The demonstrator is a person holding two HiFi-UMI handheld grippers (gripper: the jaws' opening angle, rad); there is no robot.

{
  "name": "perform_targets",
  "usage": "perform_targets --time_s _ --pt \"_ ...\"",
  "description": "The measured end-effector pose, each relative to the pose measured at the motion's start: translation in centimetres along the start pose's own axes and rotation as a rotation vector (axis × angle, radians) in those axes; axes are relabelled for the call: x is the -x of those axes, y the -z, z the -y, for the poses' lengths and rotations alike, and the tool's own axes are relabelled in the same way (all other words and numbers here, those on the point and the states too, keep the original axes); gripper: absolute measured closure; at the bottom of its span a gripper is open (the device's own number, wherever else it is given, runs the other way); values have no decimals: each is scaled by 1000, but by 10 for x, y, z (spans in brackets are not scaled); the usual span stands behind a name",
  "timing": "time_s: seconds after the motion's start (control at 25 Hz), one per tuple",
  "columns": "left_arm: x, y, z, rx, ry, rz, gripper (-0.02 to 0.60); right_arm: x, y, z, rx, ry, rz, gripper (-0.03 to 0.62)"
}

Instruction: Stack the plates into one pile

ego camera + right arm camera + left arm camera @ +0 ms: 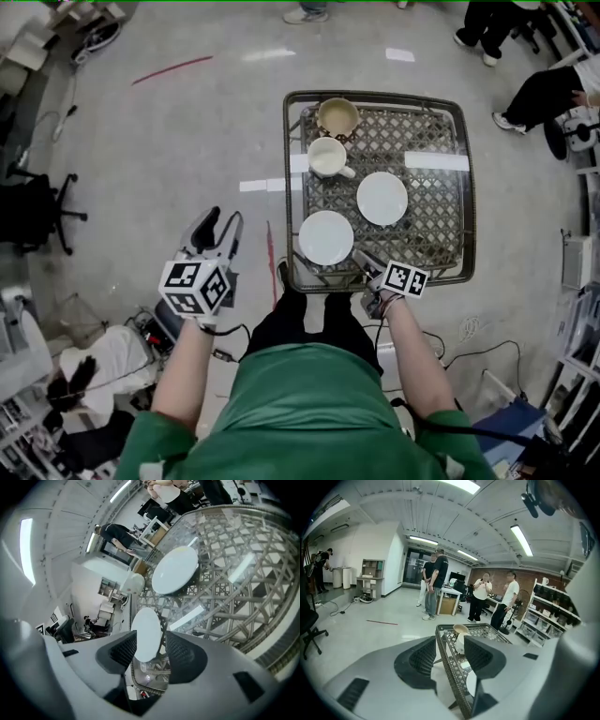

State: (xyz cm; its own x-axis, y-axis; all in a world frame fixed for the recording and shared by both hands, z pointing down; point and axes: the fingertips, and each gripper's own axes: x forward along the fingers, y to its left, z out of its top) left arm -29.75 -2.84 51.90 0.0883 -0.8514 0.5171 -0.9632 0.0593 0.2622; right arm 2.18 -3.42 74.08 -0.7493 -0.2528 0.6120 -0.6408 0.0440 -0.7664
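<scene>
Right gripper view: right gripper (150,644) unclenched, jaws framing the near round white plate (146,630). A crooked bite could skid it off the glass-topped lattice table (243,592). Left gripper (449,656) gapes, empty.

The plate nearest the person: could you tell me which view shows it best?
The head view: the near plate lies whole, seen from above. The right gripper view shows it foreshortened; the left gripper view shows only a sliver.

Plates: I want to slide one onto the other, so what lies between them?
Nothing. The head view shows only bare glass tabletop between the near plate and the far plate; the right gripper view agrees.
</scene>
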Motion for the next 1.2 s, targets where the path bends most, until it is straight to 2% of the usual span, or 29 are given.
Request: perform_targets --time_s 0.24,0.44,0.6,0.64,0.72,0.88,1.08,1.2 --pt "-9 -7 -18 -23 28 -26 383 -27 27 6 -37 34 -18 375" --pt "-16 -15 -27 -44 48 -31 383 -44 23 3 -58 23 13 397" --pt "-18 -17 -26 -59 71 -36 383 -46 24 8 -46 68 18 497" --pt "-19 -18 -25 -61 77 -35 383 -44 23 5 -33 61 30 539" --pt "-19 -24 -23 -64 88 -24 383 -38 19 -6 -24 12 66 551" --pt "-17 -52 -15 -87 109 54 383 -27 9 -36 -19 -93 103 565" --pt "-17 -92 10 -111 135 170 383 -12 -3 -62 31 -131 117 565" --pt "-17 -109 28 -166 139 218 383 3 -16 -76 56 -165 140 565"
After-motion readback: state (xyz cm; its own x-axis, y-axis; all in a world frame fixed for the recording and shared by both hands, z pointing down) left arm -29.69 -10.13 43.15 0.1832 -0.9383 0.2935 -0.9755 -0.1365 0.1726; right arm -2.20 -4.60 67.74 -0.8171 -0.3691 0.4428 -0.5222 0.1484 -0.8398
